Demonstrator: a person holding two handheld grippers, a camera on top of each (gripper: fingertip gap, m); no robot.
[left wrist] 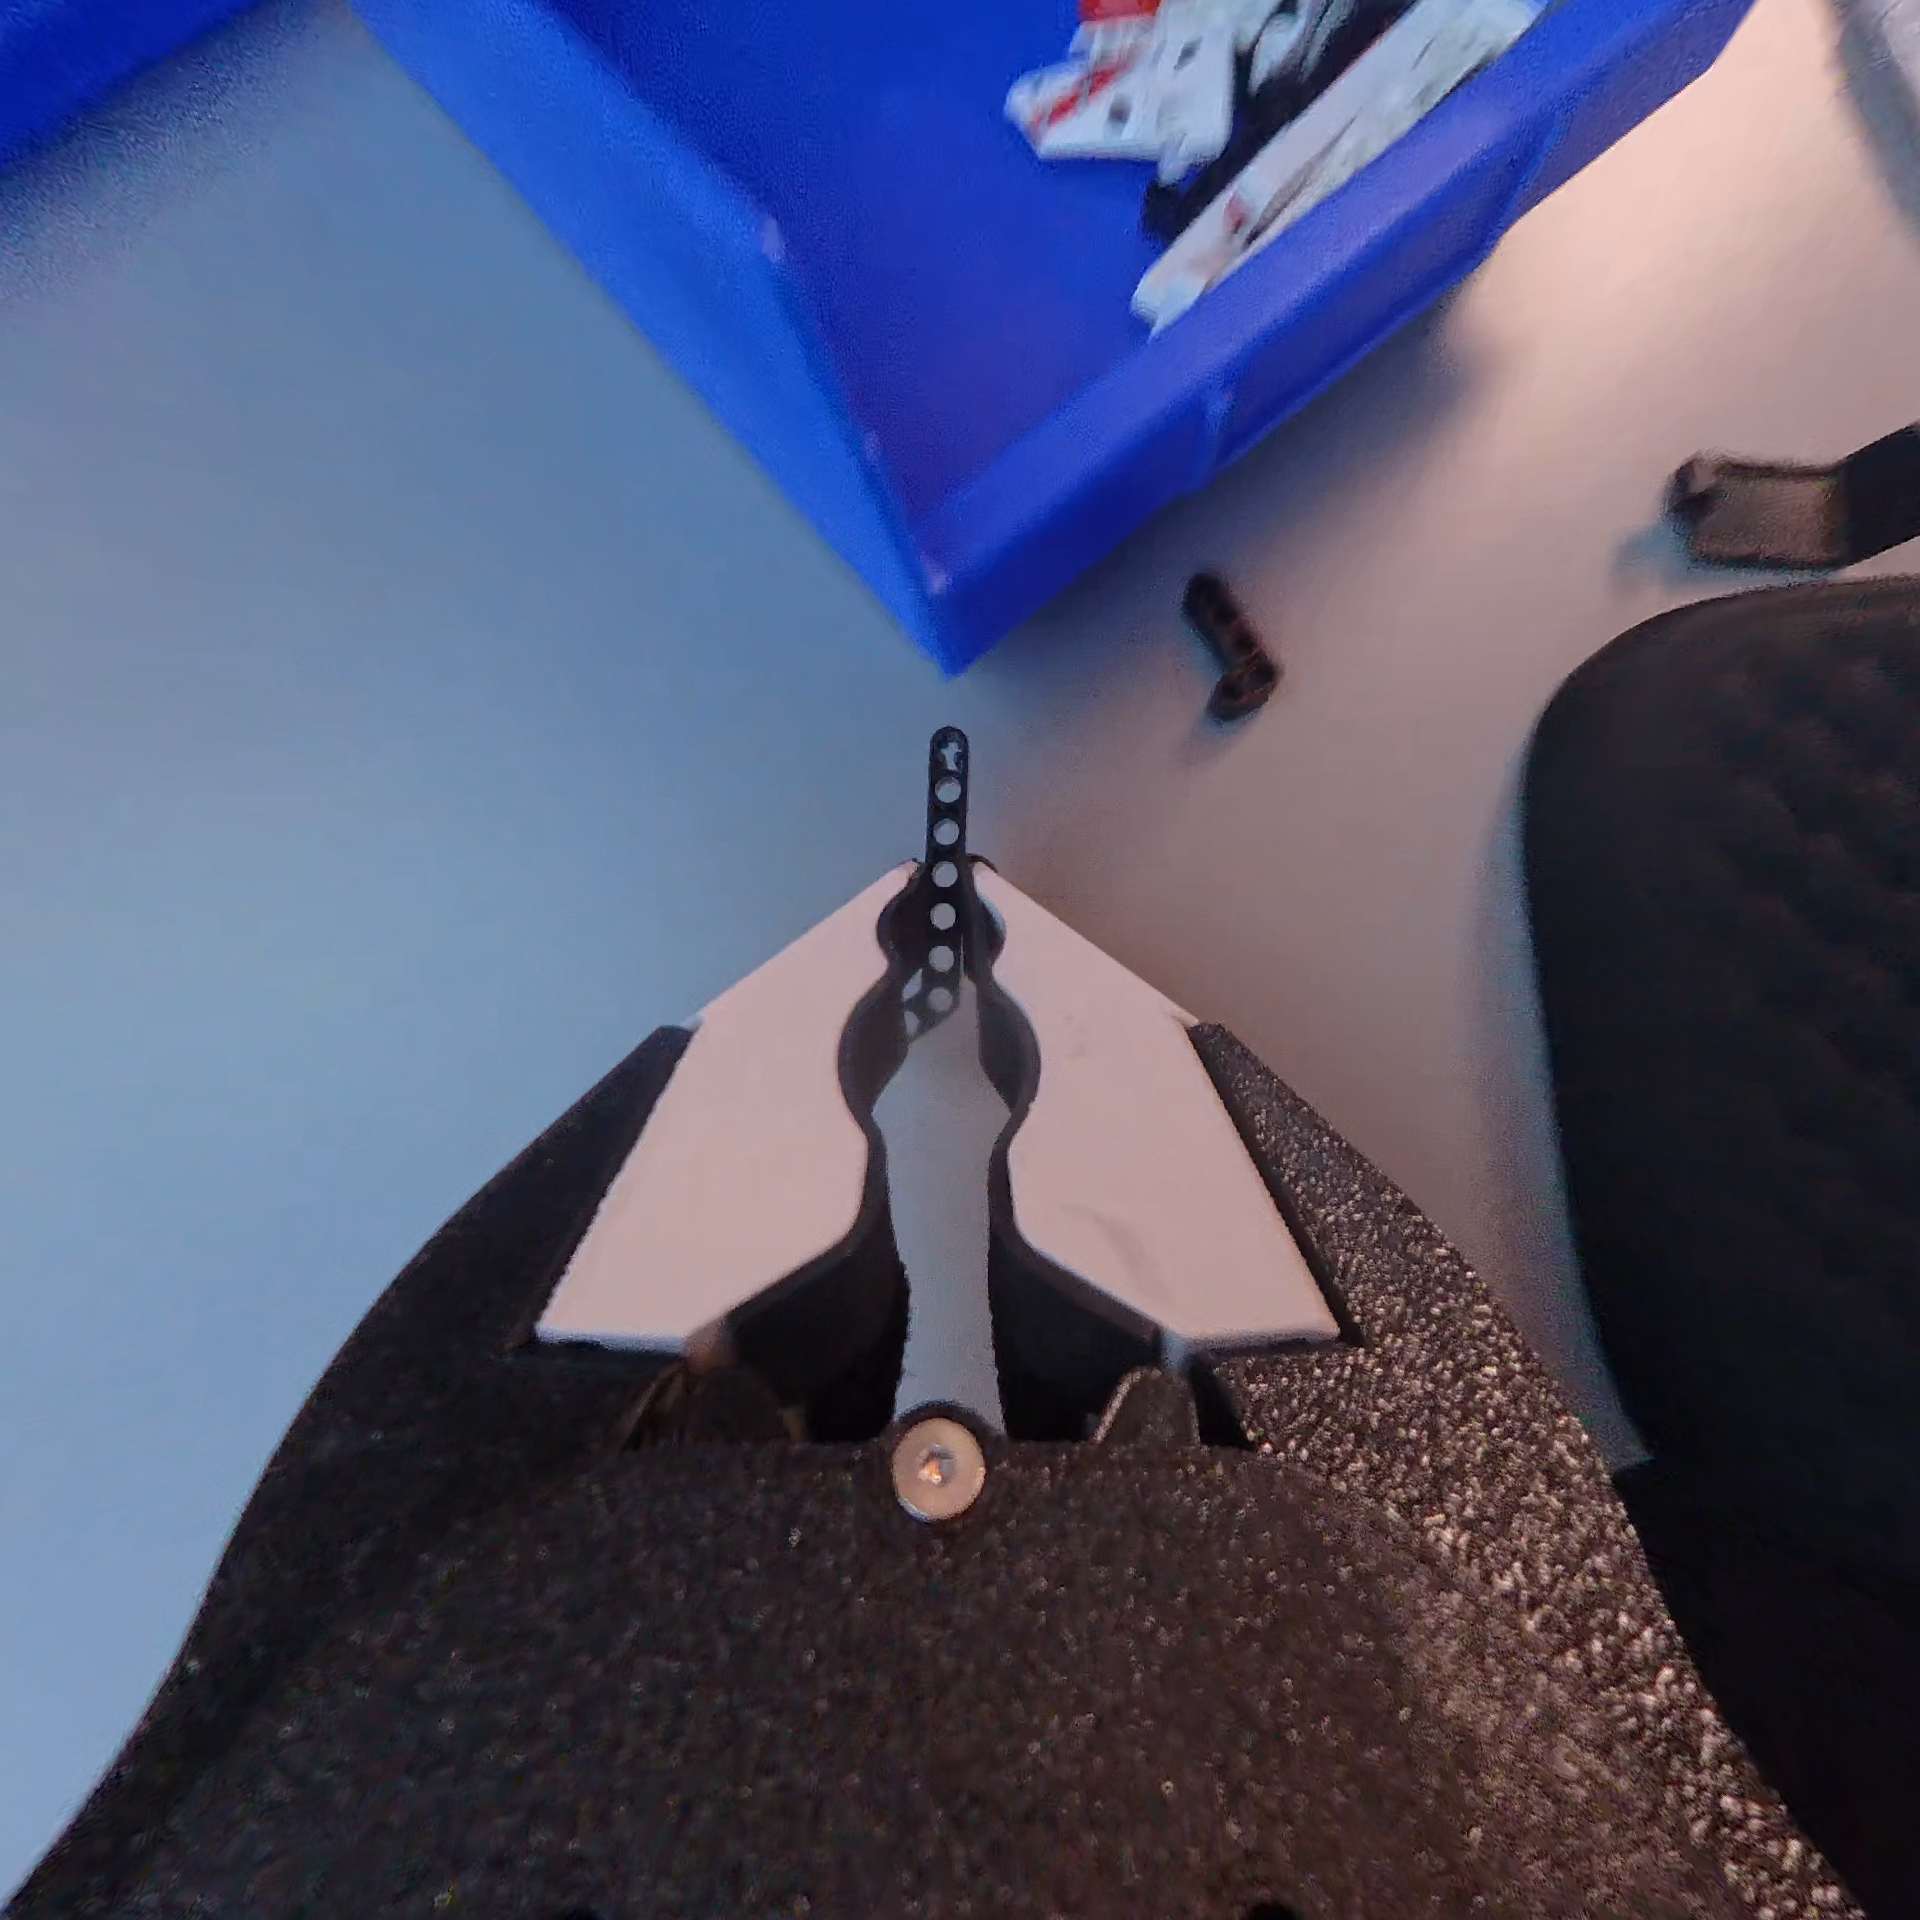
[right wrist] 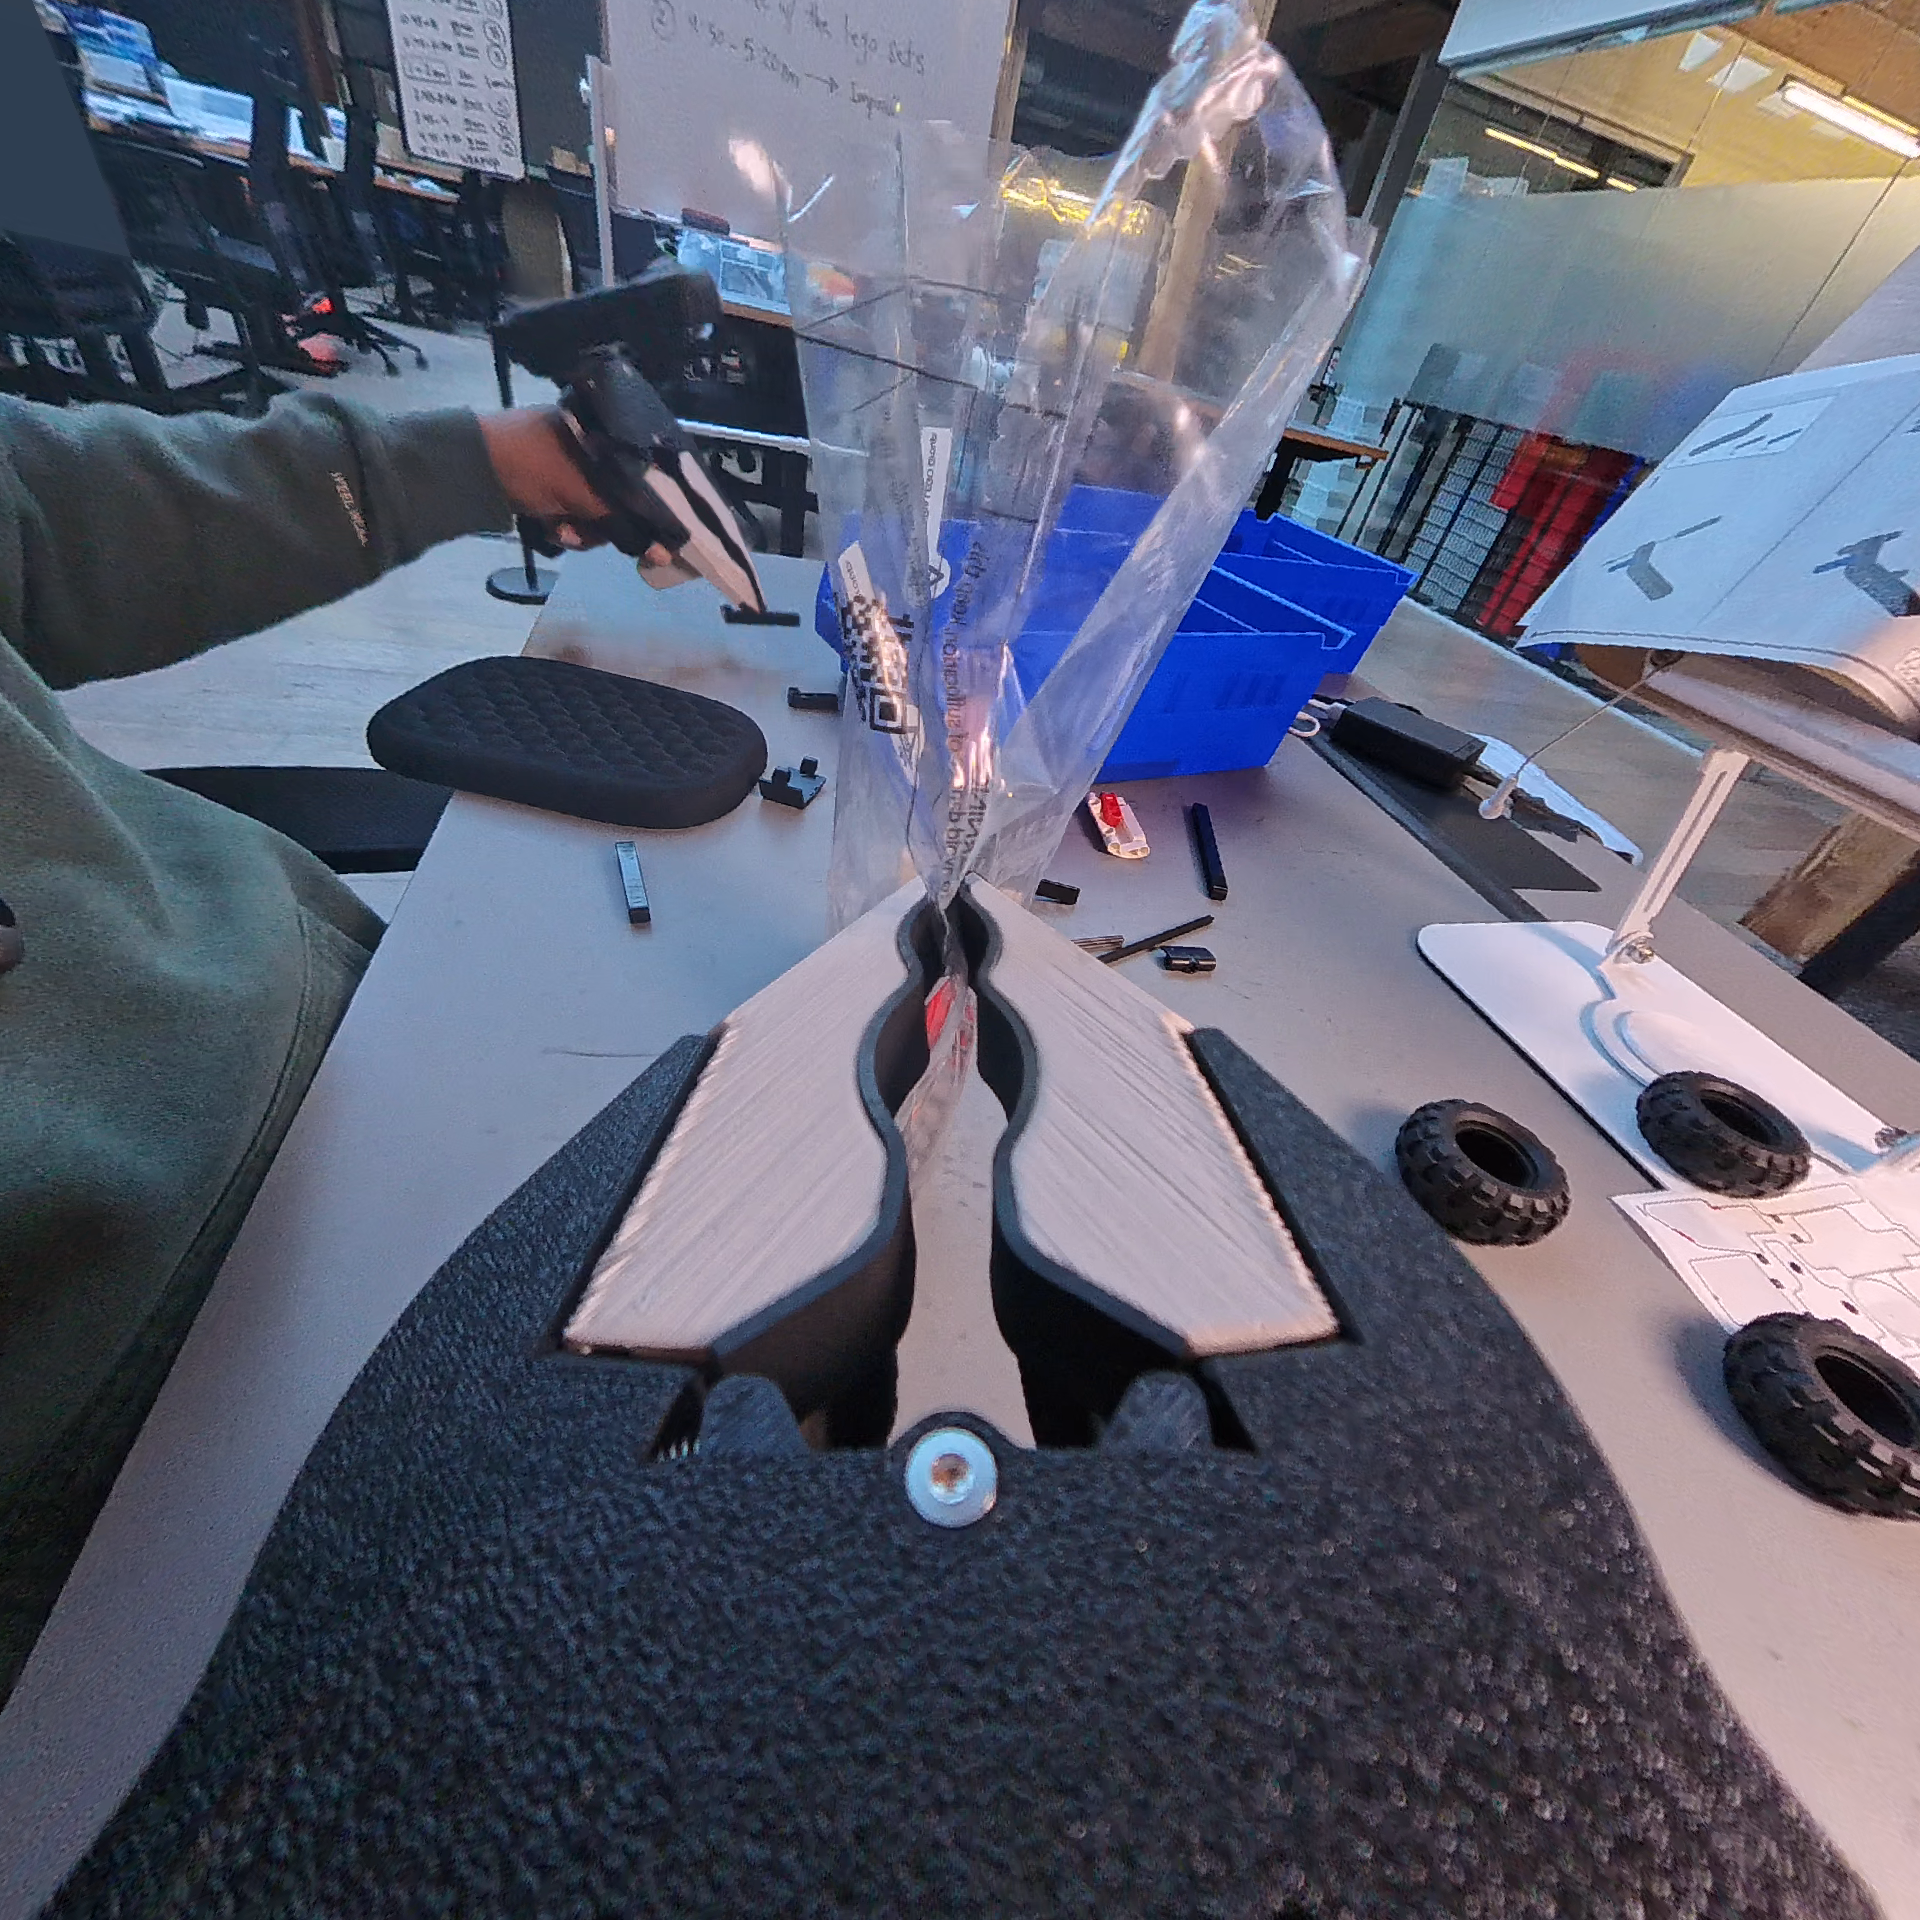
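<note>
Left wrist view: left tool (left wrist: 948,883) points down, pinching a black beam (left wrist: 945,831).

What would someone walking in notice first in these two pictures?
Probably the clear plastic bag standing up tall from the shut right claw, which pinches its lower end above the grey table. Next, the left claw is shut on a thin black beam with holes, held near the corner of a blue bin. Three black toy tyres lie at the right of the table.
</note>
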